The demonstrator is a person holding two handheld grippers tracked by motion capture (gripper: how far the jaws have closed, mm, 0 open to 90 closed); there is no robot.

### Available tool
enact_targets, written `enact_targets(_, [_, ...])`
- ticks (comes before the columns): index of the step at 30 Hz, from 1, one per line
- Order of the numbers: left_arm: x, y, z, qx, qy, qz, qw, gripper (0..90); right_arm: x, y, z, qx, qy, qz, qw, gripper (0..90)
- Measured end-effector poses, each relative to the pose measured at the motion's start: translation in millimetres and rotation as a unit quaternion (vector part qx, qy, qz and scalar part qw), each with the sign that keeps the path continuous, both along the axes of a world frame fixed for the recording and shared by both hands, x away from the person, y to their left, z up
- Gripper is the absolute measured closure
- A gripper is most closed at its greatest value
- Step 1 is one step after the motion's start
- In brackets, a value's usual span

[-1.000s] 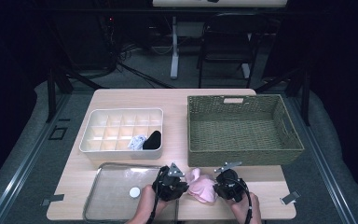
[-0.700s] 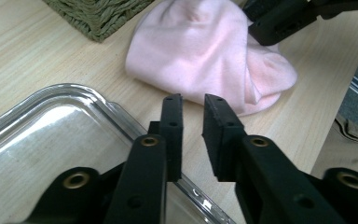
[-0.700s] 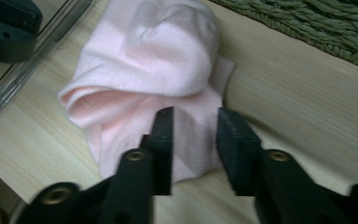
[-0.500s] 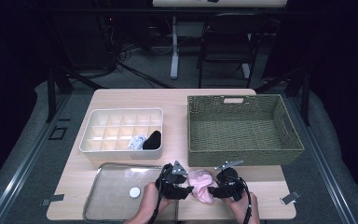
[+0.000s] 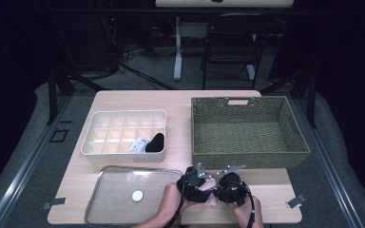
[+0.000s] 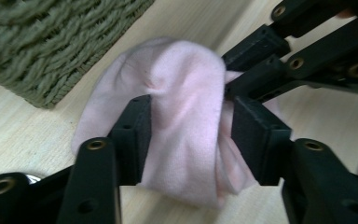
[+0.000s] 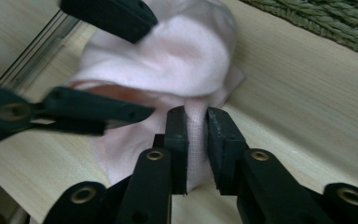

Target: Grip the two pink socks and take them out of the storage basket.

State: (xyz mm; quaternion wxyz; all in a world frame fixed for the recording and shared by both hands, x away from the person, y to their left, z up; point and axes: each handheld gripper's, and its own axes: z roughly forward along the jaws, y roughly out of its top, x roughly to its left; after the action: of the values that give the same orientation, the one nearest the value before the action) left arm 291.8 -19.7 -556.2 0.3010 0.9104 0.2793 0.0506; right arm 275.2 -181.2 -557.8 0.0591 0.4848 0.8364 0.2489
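From above, both grippers meet over the pink sock (image 5: 211, 195) at the table's (image 5: 138, 99) near edge, just before the wicker basket (image 5: 247, 128). Left gripper (image 6: 186, 135): jaws straddle the bunched middle, so squeeze evenly. Right gripper (image 7: 196, 140): jaws nearly together, pinching a thin fold; hold it firm while you roll.

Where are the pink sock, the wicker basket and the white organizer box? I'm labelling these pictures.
pink sock (image 6: 186, 98), left gripper view, the bunched middle.
wicker basket (image 5: 250, 156), high view, its near wall.
white organizer box (image 5: 122, 156), high view, its front wall.
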Motion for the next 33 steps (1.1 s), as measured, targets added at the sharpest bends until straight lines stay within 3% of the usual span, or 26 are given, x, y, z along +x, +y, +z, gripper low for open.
enact_targets(7, [1.2,2.4,-0.7,0.003,-0.011,0.003,0.9999,74.4,-0.7,-0.2,2.3,0.005,0.003,0.008,0.9999,81.5])
enact_targets(12, [-3.2,15.9,5.6,-0.026,-0.023,0.023,0.9991,78.7,-3.0,-0.6,9.8,0.0,-0.006,0.011,0.9999,82.0])
enact_targets(15, [-3.9,24.3,8.9,-0.043,-0.028,0.037,0.998,78.8,-3.6,-0.7,10.6,-0.006,-0.012,0.013,0.9998,82.0])
enact_targets(18, [-3.3,36.7,9.1,-0.054,-0.016,0.049,0.9972,78.1,-4.4,-3.0,14.1,-0.01,-0.017,0.009,0.9998,82.1])
enact_targets(25, [-2.8,47.3,3.1,-0.05,-0.004,0.06,0.9969,72.8,-5.6,-4.8,16.1,0.0,-0.024,0.002,0.9997,82.1])
enact_targets(28, [-1.1,51.5,3.3,-0.053,-0.002,0.07,0.9962,68.9,-5.8,-7.2,19.0,-0.014,-0.024,0.008,0.9996,82.0])
enact_targets(33, [-0.1,55.1,5.8,-0.053,0.002,0.073,0.9959,60.2,-6.0,-9.9,19.5,-0.012,-0.025,0.014,0.9995,81.9])
